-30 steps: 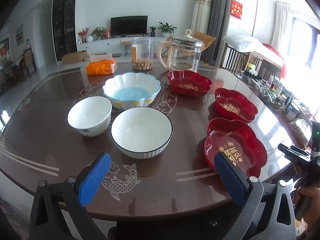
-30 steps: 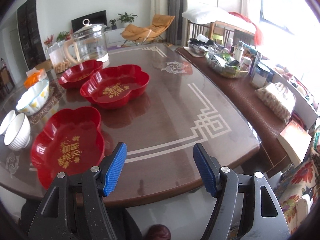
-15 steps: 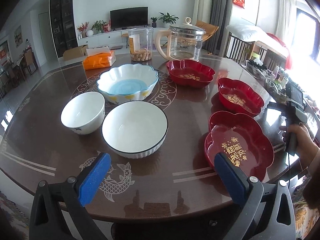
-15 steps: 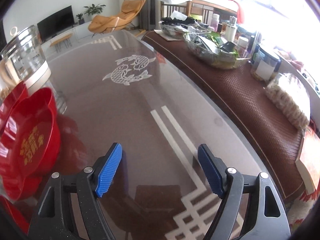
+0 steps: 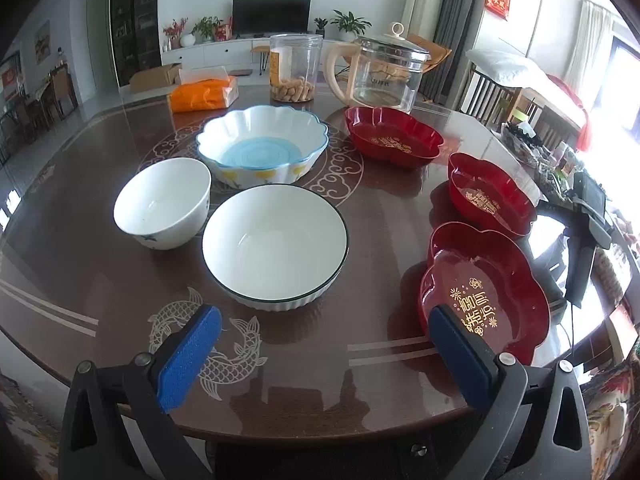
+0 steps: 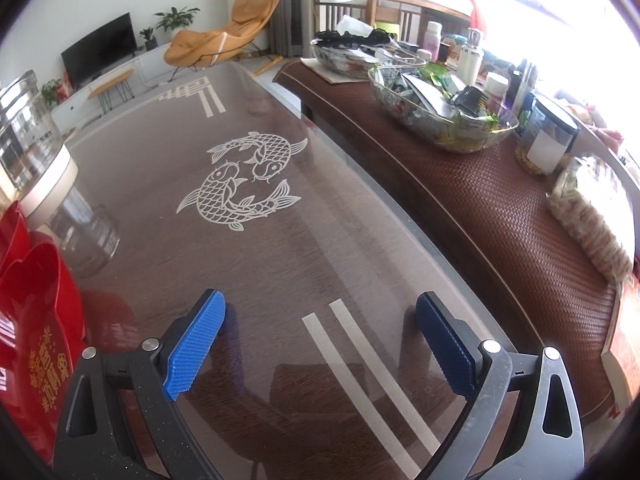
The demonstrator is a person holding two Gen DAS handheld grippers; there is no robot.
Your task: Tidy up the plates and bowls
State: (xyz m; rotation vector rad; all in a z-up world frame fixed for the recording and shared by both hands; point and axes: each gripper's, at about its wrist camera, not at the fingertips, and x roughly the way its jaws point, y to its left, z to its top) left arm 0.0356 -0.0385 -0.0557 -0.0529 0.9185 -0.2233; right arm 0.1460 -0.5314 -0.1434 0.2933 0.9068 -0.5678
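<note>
In the left wrist view a large white bowl with a dark rim (image 5: 275,249) sits just ahead of my open, empty left gripper (image 5: 320,350). A small white bowl (image 5: 163,201) is to its left and a scalloped blue-and-white bowl (image 5: 262,148) is behind. Three red flower-shaped plates line the right side: near (image 5: 484,292), middle (image 5: 490,194) and far (image 5: 394,136). My right gripper (image 6: 320,340) is open and empty, low over bare tabletop, with a red plate (image 6: 36,320) at its left. The right gripper also shows in the left wrist view (image 5: 588,220), beside the middle plate.
A glass kettle (image 5: 384,74), a clear jar of snacks (image 5: 295,68) and an orange tissue pack (image 5: 202,94) stand at the table's back. A brown side bench (image 6: 500,208) with a glass dish of clutter (image 6: 444,112), jars and bottles runs along the table's right edge.
The right gripper has swung away from the red plates and moved forward over the table toward the fish motif. The left gripper has edged slightly forward. Both stay open.
</note>
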